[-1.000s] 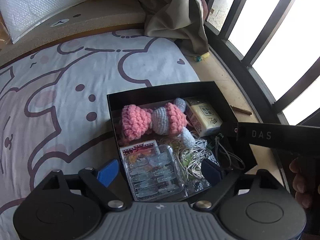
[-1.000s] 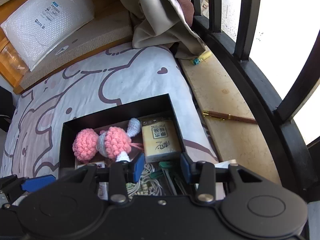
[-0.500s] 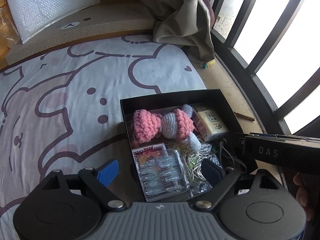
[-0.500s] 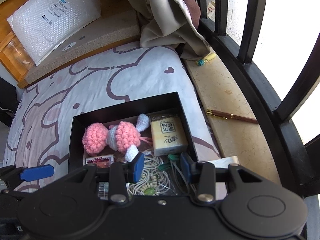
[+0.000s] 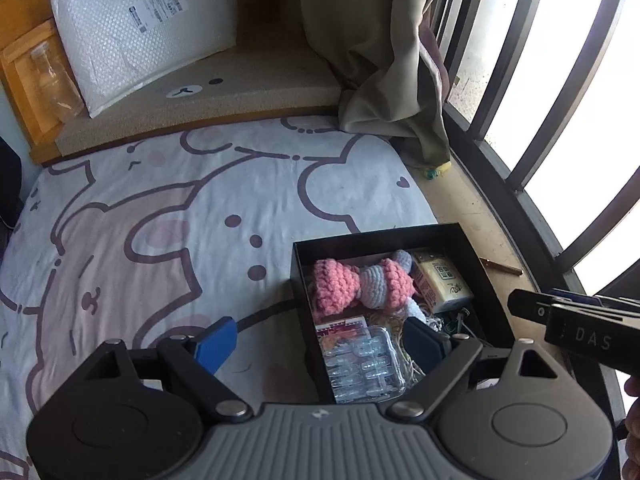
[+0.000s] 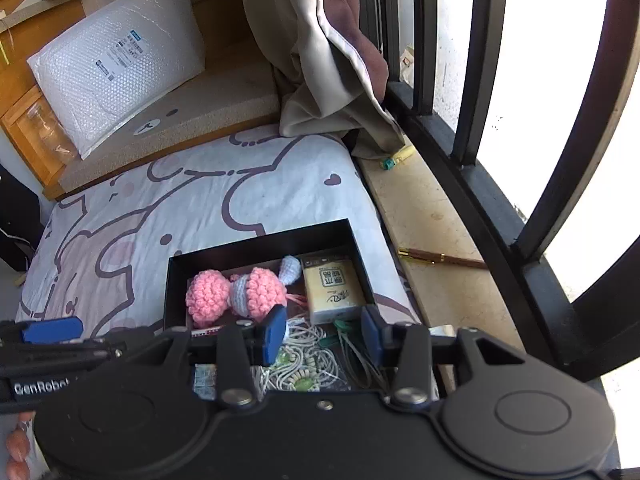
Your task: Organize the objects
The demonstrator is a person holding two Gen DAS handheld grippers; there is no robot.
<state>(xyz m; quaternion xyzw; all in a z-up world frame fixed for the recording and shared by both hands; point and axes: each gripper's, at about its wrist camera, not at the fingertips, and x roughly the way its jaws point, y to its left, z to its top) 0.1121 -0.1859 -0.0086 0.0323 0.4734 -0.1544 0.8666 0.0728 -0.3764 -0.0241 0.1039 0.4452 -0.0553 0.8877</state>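
A: Left wrist view, contents?
B: Black box [image 5: 384,236] on the bedsheet [image 5: 160,216] holds a pink crochet toy [image 5: 352,284], a yellow carton [image 5: 442,280] and a clear blister pack [image 5: 360,360]. Left gripper [image 5: 320,340] spread wide, gripping nothing.
A: Right wrist view?
B: Same box, plus a bead string [image 6: 304,364]. Right gripper [image 6: 324,332] partly open above it, empty.

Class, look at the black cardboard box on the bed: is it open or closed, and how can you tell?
Open. The black cardboard box has no lid on it, so the pink crocheted toy and yellow packet inside show from above.
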